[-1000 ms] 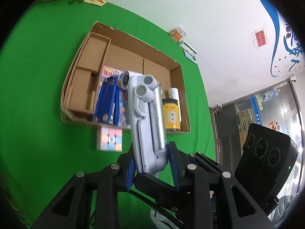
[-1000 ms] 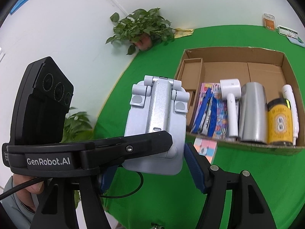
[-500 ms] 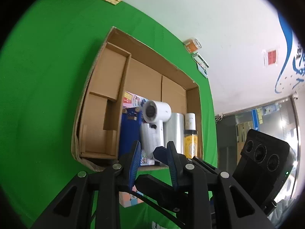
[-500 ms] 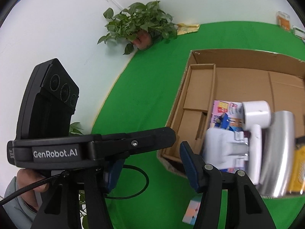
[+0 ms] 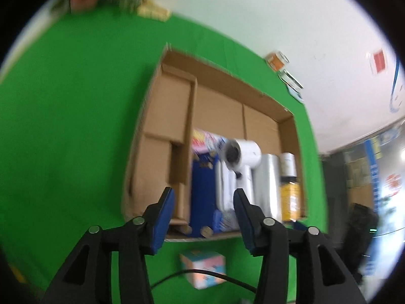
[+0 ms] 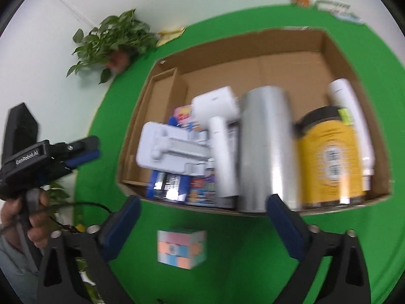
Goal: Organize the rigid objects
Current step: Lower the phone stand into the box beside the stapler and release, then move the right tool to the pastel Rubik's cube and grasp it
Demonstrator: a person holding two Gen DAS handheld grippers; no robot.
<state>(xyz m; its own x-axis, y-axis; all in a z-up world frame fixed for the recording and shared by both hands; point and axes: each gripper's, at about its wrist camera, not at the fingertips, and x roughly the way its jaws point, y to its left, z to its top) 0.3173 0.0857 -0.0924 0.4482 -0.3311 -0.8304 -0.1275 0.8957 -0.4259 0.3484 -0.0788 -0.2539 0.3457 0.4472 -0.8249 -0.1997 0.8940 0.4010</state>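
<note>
Right wrist view: your right hand-held gripper point(image 6: 202, 224) spread wide, empty, cube point(image 6: 181, 248) right below. Left hand-held gripper point(image 5: 203, 211) released too. Cube's outside box point(image 6: 359, 81), likely next pick.

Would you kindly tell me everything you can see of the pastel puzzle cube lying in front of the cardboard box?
The pastel puzzle cube is a three-by-three twisty cube with pink, pale blue, peach and mint squares, apparently plastic. Its colours are mixed, so it is unsolved. It rests flat on the green cloth, just outside the near wall of the open cardboard box, apart from it. Nothing grips it: it lies in the open gap ahead of the right gripper, and the left wrist view shows it below the left gripper, also open.
</note>
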